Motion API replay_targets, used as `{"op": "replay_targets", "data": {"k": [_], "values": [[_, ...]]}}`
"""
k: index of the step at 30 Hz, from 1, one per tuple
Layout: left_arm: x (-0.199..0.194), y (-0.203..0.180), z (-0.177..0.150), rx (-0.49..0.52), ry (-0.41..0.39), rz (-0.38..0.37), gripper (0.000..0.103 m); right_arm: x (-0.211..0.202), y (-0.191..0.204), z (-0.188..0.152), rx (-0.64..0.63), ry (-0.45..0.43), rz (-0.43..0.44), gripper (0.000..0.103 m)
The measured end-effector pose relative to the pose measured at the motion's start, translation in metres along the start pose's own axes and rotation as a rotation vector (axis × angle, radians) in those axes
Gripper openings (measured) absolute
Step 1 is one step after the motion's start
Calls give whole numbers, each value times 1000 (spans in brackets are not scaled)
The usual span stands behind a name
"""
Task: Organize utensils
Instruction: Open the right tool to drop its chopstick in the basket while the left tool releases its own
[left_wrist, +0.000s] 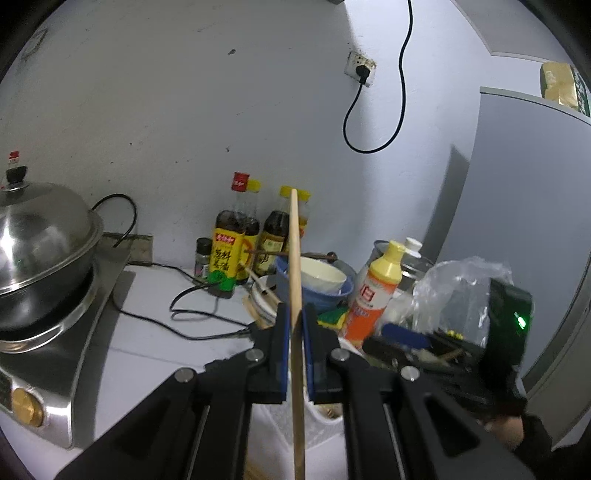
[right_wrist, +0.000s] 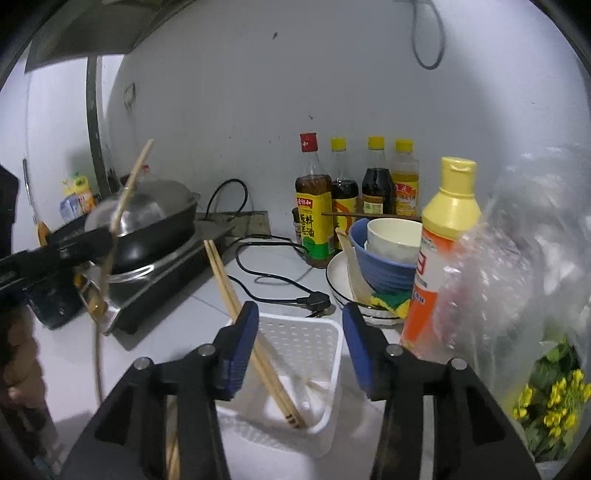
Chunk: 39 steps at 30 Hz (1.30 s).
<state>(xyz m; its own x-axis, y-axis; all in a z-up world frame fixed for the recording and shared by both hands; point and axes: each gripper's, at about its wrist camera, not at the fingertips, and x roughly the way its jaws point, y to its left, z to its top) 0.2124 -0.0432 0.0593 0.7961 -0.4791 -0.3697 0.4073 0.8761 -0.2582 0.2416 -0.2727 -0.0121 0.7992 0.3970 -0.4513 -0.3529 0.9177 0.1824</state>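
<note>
My left gripper (left_wrist: 294, 319) is shut on a single wooden chopstick (left_wrist: 295, 258) that stands nearly upright between its blue pads; it also shows at the left of the right wrist view (right_wrist: 127, 192). My right gripper (right_wrist: 300, 323) is open and empty, just above a white perforated utensil basket (right_wrist: 317, 332). A pair of wooden chopsticks (right_wrist: 236, 295) leans in that basket, passing beside the right gripper's left finger (right_wrist: 240, 343). The right gripper also shows in the left wrist view (left_wrist: 402, 334).
A lidded wok (left_wrist: 40, 236) sits on an induction cooker (left_wrist: 62, 365) at left. Sauce bottles (right_wrist: 317, 206), stacked bowls on a plate (right_wrist: 384, 251), an orange detergent bottle (right_wrist: 439, 266), a black power cord (right_wrist: 280, 284) and a plastic bag (right_wrist: 517, 280) with yellow-flowered greens crowd the counter.
</note>
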Motion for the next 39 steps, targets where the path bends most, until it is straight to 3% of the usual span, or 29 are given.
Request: {"op": "replay_targets", "data": {"k": [7, 19, 27, 30, 31, 32, 35, 39], "values": [[27, -32, 19, 51, -58, -44, 6, -36, -11, -6, 43, -48, 19, 52], [71, -57, 25, 129, -134, 3, 6, -60, -29, -6, 64, -91, 6, 55], [89, -50, 2, 140, -44, 13, 6, -53, -31, -10, 59, -72, 9, 56], [92, -49, -7, 150, 3, 19, 20, -54, -33, -12, 67, -71, 10, 56], [90, -48, -11, 153, 17, 20, 34, -54, -33, -13, 71, -70, 12, 56], [87, -48, -13, 152, 21, 19, 41, -55, -33, -14, 72, -69, 14, 56], [74, -45, -20, 150, 34, 28, 48, -58, -31, -15, 70, -65, 15, 56], [55, -38, -23, 137, 47, 33, 50, -61, -25, -14, 58, -69, 13, 56]]}}
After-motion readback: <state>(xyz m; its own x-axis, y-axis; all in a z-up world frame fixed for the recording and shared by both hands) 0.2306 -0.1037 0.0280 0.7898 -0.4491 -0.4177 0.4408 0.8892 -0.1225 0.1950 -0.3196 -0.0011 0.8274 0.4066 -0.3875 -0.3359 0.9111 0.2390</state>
